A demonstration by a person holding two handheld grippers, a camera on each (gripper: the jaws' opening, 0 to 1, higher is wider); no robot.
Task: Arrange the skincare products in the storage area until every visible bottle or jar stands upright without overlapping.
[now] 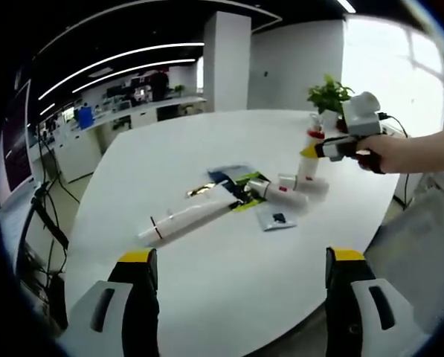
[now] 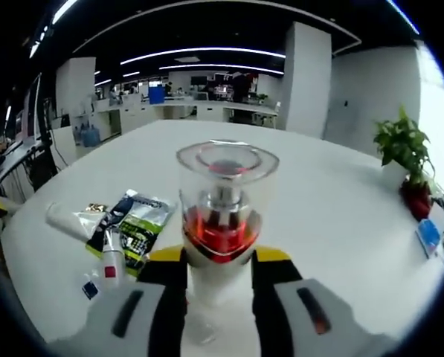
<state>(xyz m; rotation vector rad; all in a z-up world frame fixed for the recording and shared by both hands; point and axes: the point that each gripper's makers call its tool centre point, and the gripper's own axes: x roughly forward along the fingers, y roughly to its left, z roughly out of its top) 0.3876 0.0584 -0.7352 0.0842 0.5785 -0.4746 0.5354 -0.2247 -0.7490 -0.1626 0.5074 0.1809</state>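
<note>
Jaws of the right gripper (image 2: 220,279) clench a clear-capped pump bottle (image 2: 223,223) with a red collar, upright at the centre of the right gripper view. At lower left of that frame, a white tube (image 2: 71,222), a green sachet (image 2: 138,223) and a small red-labelled bottle (image 2: 111,264) lie on the white table (image 2: 333,223). A potted plant (image 2: 404,160) stands at right. In the left gripper view, the left gripper (image 1: 244,286) is released, jaws wide apart at the bottom, holding nothing; the long tube (image 1: 188,218) lies mid-frame.
</note>
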